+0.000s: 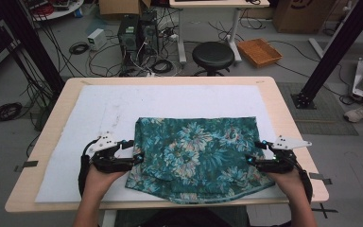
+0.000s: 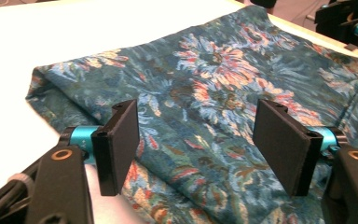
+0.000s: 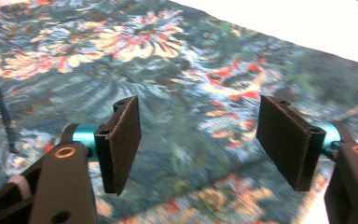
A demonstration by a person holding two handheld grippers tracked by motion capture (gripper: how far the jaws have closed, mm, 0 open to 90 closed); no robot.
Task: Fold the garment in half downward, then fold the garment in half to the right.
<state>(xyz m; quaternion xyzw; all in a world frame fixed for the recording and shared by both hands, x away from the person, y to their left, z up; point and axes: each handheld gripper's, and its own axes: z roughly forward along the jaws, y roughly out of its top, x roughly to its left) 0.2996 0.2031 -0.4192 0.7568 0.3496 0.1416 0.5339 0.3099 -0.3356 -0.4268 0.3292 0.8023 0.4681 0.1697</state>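
A folded floral cloth (image 1: 196, 158) in teal with pale and red blooms is laid on a white sheet (image 1: 99, 113) that covers most of the wooden bench (image 1: 283, 109). The cloth sits toward the near edge of the bench, and its lower hem hangs slightly past the edge of the white sheet. The upper part is spread flat as a rough rectangle, while the near part narrows to a rounded fold.

The left gripper (image 1: 134, 151) is held at the cloth's left edge, and the right gripper (image 1: 254, 152) at its right edge, each carried in a hand (image 1: 99, 182) entering from below. In the left gripper view, the fingers (image 2: 119, 144) are seen spread wide apart above the cloth (image 2: 205, 93), with nothing pinched between them; the fabric lies beneath and beyond them. In the right gripper view, the fingers (image 3: 121, 142) are likewise seen wide apart over the cloth (image 3: 191, 84), and no fabric is gripped. The other gripper (image 2: 349, 25) is visible at the far corner of the left gripper view.

Beyond the bench, a shallow orange basket (image 1: 259, 51) is seen on the floor beside a black stool (image 1: 212, 56); what it holds cannot be told. Cardboard boxes (image 1: 120, 7) and computer towers (image 1: 137, 33) stand among loose cables farther back.
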